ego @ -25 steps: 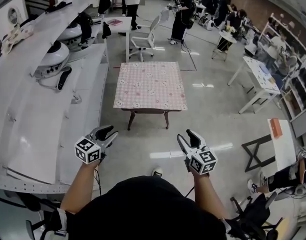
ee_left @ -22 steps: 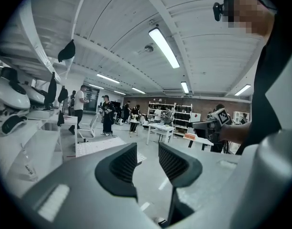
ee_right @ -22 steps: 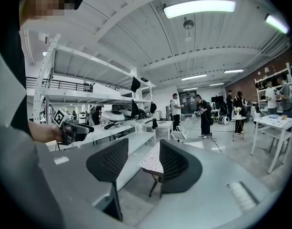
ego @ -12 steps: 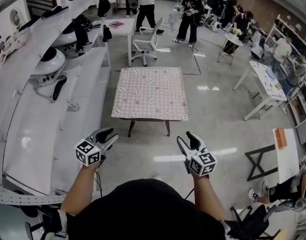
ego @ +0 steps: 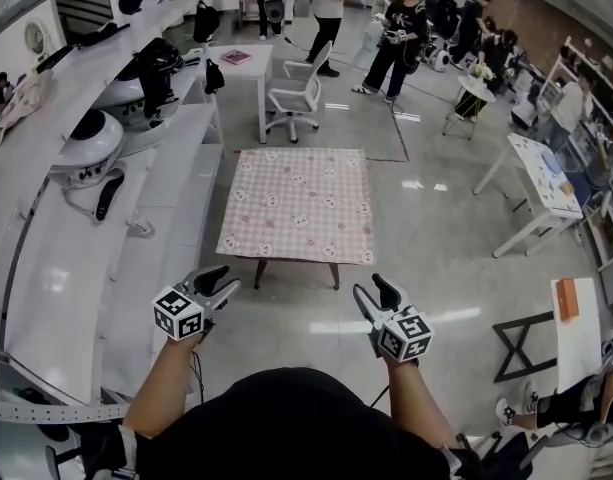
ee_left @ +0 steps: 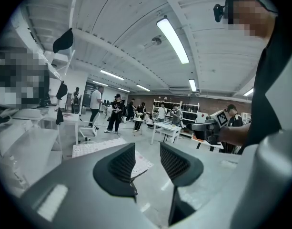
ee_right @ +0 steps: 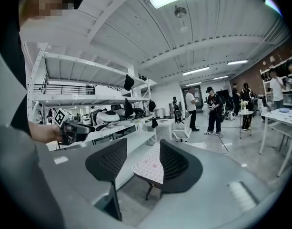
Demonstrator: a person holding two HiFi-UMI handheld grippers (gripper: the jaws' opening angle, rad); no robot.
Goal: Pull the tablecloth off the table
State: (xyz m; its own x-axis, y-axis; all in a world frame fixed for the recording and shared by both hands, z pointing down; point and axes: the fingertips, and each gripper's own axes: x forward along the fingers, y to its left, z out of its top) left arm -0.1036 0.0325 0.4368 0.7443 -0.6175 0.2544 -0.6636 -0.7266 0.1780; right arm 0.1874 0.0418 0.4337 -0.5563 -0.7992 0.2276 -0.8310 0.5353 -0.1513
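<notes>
Approach is what has changed: against the earlier head views, the pink checked tablecloth [ego: 298, 205] and the small counter [ego: 257, 272] it covers now sit closer to the two tongs. The person has been closing in on the near edge, though a stretch of bare floor [ego: 296, 313] still separates them. The cloth lies flat and fully spread over the counter, its near hem hanging just above the front legs; none of it has been pulled yet. The left tongs [ego: 218, 286] stand wide, holding and touching nothing, with only floor and the distant cloth seen through the gap. The right tongs [ego: 378, 296] are likewise wide and empty. Their jaws have just been opening further, with nothing between them but a view of the cloth far ahead. I judge this the reach-in stage: both tongs must arrive at the near hem before any grip.
</notes>
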